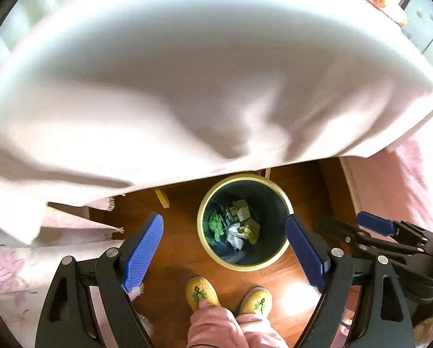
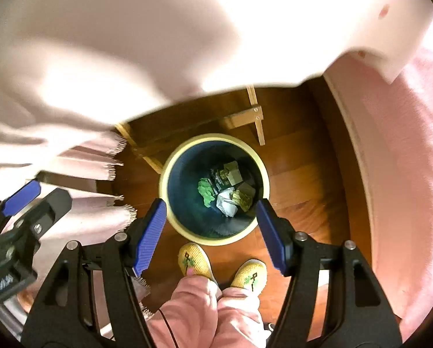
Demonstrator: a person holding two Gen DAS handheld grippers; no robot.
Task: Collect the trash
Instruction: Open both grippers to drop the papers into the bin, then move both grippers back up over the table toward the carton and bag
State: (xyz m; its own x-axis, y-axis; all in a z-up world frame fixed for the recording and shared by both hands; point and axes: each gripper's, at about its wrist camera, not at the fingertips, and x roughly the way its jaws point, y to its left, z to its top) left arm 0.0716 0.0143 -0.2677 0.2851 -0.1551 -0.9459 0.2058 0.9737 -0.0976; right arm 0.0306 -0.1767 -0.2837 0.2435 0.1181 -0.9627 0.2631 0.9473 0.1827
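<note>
A round trash bin with a cream rim (image 1: 245,266) (image 2: 213,242) and a dark liner stands on the wood floor, just past the table's edge. Inside lie a green crumpled paper (image 1: 216,226) (image 2: 205,189), a white wad (image 1: 234,236) (image 2: 225,204), a yellowish wrapper (image 1: 252,230) and a small carton (image 2: 233,174). My left gripper (image 1: 224,219) hangs above the bin, pointing down, open with nothing between its blue pads (image 1: 142,252). My right gripper (image 2: 210,203) hangs beside it over the same bin, also open and holding nothing.
A table under a pale pink fringed cloth (image 1: 187,87) (image 2: 100,58) overhangs the far side of the bin, on wooden legs (image 2: 257,116). The person's feet in yellow slippers (image 1: 202,293) (image 2: 194,261) stand close to the bin. A pink bedspread (image 2: 413,174) lies at right.
</note>
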